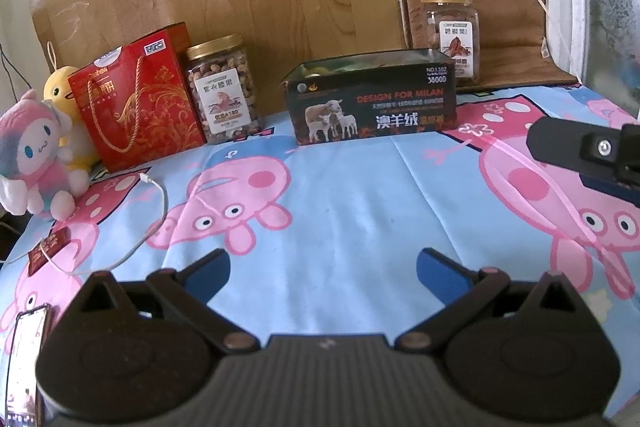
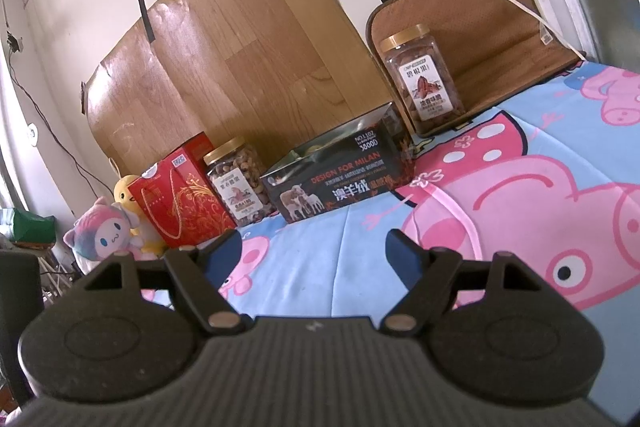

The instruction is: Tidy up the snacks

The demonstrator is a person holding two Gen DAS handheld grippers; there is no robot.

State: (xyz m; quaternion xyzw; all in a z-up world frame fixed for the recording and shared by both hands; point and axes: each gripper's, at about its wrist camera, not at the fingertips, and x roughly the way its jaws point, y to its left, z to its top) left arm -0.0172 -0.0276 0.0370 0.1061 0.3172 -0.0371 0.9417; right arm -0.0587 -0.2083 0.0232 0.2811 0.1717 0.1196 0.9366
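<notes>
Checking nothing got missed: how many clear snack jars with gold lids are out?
2: one jar between the red gift box and the black box; another behind the black box's right end.

Each handheld gripper (image 1: pixel 323 269) (image 2: pixel 314 251) had a ribbed black plastic body, copper-coloured rivets and blue finger pads (image 1: pixel 210 273).

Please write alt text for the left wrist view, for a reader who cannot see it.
Open tongs hover over a cartoon-pig bedsheet. Against the far wall stand a red gift bag, a nut jar, an open black box and a second jar; plush toys sit at left.
</notes>
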